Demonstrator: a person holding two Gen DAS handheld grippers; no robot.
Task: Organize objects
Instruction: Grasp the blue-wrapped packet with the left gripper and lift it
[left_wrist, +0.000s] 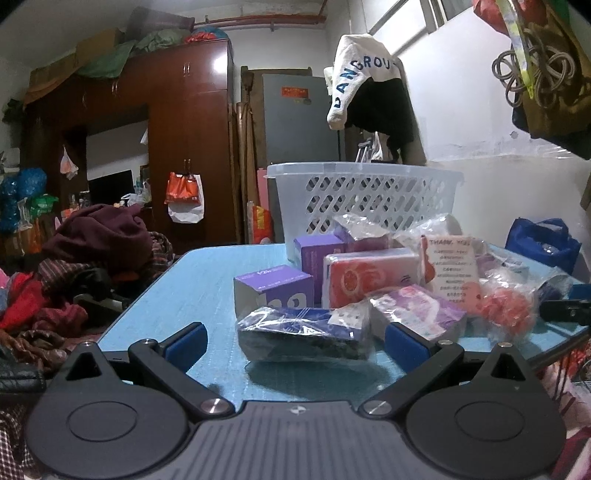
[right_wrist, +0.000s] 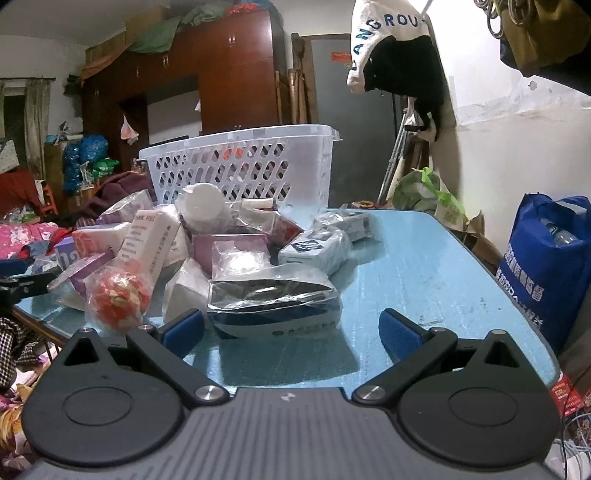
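The right tongs (right_wrist: 291, 328) are held wide open at the near edge of the blue bench (right_wrist: 424, 266), with nothing between the blue pads (right_wrist: 397, 334). A bagged dark packet (right_wrist: 273, 306) is seen just ahead of the left pad. Behind the packet a heap of bagged boxes (right_wrist: 236, 251) is piled, and left of it a red-and-white ball in plastic (right_wrist: 120, 295) lies. Beyond the heap a white lattice basket (right_wrist: 240, 170) stands. A blue shopping bag (right_wrist: 546, 266) is seen right of the bench.
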